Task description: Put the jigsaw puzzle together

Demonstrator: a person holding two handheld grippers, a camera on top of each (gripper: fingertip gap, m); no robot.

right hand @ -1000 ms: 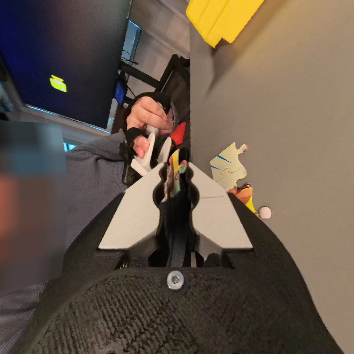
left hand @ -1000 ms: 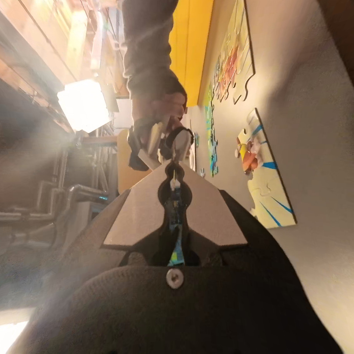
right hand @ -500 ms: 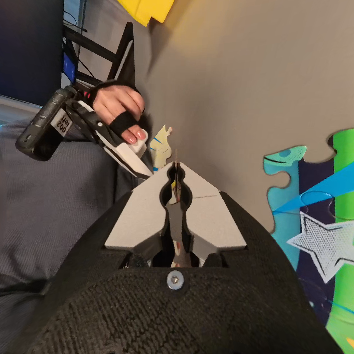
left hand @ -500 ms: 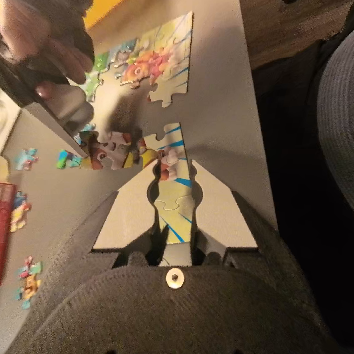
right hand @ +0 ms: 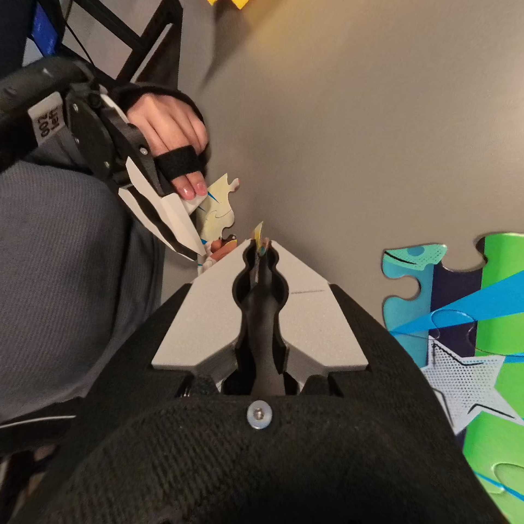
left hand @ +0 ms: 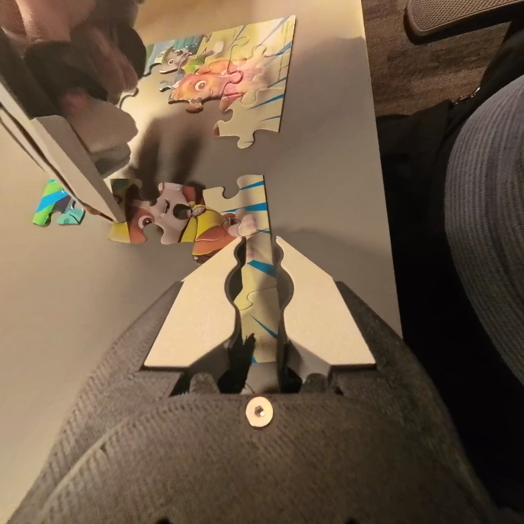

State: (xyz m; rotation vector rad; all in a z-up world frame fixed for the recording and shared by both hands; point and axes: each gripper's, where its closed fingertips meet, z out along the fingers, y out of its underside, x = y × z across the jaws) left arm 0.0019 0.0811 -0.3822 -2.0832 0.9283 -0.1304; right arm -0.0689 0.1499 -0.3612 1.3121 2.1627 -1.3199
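Two grippers over grey table [left hand: 71, 297]: left gripper [left hand: 259, 241] part open, empty, above pale puzzle strip [left hand: 255, 204]; right gripper [right hand: 261, 242] pinches puzzle piece [right hand: 258, 234] edgewise.

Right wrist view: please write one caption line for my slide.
Right claw pinches a thin yellow cardboard puzzle piece edge-on above the grey table.

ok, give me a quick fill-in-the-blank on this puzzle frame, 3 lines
1. The right gripper pinches a puzzle piece standing on ____.
2. The left gripper hovers with its fingers ____ over the strip of joined pieces.
3. The puzzle pieces lie on a ____ table.

Missing words: edge; apart; grey
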